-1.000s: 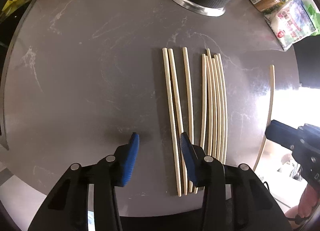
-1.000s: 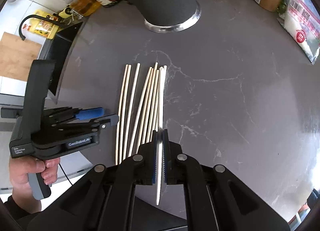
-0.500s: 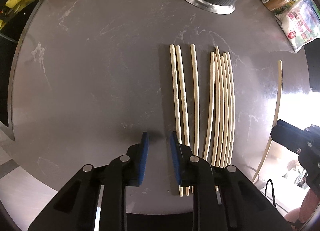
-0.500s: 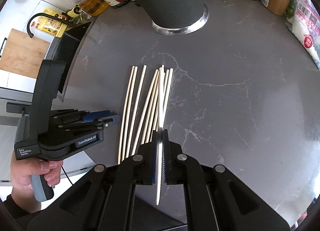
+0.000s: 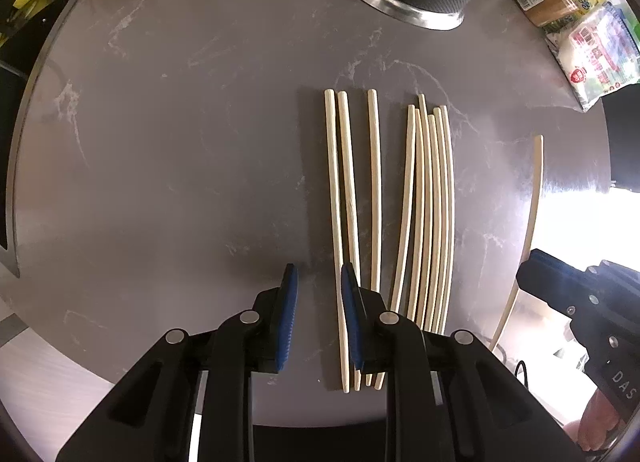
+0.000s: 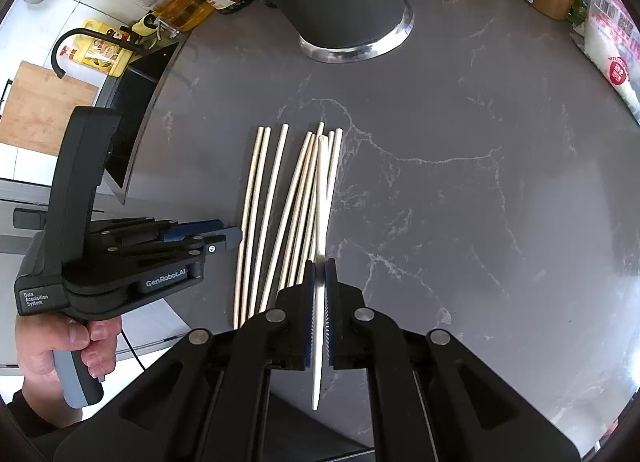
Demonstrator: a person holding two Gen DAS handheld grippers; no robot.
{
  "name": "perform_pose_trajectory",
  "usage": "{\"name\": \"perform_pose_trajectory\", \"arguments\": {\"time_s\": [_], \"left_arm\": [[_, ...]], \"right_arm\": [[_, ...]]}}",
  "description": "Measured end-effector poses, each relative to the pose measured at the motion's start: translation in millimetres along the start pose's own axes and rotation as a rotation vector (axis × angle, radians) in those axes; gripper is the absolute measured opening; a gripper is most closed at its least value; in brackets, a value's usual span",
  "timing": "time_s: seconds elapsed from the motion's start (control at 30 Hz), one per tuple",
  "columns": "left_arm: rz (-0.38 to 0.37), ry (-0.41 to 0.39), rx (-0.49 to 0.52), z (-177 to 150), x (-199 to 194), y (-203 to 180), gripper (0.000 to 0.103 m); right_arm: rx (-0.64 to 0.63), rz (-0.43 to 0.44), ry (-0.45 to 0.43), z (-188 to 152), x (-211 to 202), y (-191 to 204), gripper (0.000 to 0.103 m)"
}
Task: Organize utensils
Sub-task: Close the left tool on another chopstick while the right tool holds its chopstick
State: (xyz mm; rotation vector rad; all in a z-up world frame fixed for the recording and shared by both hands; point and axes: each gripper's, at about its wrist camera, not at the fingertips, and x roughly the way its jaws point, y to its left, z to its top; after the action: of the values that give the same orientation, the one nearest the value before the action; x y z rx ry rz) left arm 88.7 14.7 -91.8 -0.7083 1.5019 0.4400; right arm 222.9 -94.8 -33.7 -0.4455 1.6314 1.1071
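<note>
Jaws first: the left black two-finger gripper with blue ribbed pads has just been closing and now stands narrowly parted, nothing pinched, with only bare counter in the gap. Its right pad sits over the near end of the leftmost pale wooden chopstick, though whether it touches can't be told. The right black gripper has its jaws pressed together on one slim pale chopstick, which sticks out ahead of the fingertips and also pokes back behind them.

The rest of the loose pale wooden chopsticks lie side by side on the dark grey marbled stone counter, roughly parallel. A pair lies on the left, then a single, then a tighter bunch of about six on the right (some overlap, so the count is a bit fuzzy). The held one hovers over the right side of that bunch in the right wrist view.

Past their far ends stands a tall black textured cylinder holder with a shiny metal base ring, well apart from the chopsticks. A person's hand grips the left gripper's handle.
</note>
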Motion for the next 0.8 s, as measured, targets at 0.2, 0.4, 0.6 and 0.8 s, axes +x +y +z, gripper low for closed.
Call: {"name": "perform_pose_trajectory", "arguments": {"time_s": [0.2, 0.4, 0.6, 0.8], "left_arm": [[0.026, -0.003, 0.029, 11, 6, 1, 0.021], [0.080, -0.006, 0.027, 12, 9, -16, 0.021], [0.147, -0.016, 0.044, 8, 17, -39, 0.021], [0.147, 0.014, 0.044, 11, 17, -35, 0.009]], "right_arm": [[-0.001, 0.005, 0.002, -1, 1, 0, 0.005], [0.007, 0.012, 0.014, -1, 7, -2, 0.005], [0.001, 0.015, 0.011, 1, 6, 0, 0.005], [0.006, 0.019, 0.003, 0, 4, -3, 0.005]]}}
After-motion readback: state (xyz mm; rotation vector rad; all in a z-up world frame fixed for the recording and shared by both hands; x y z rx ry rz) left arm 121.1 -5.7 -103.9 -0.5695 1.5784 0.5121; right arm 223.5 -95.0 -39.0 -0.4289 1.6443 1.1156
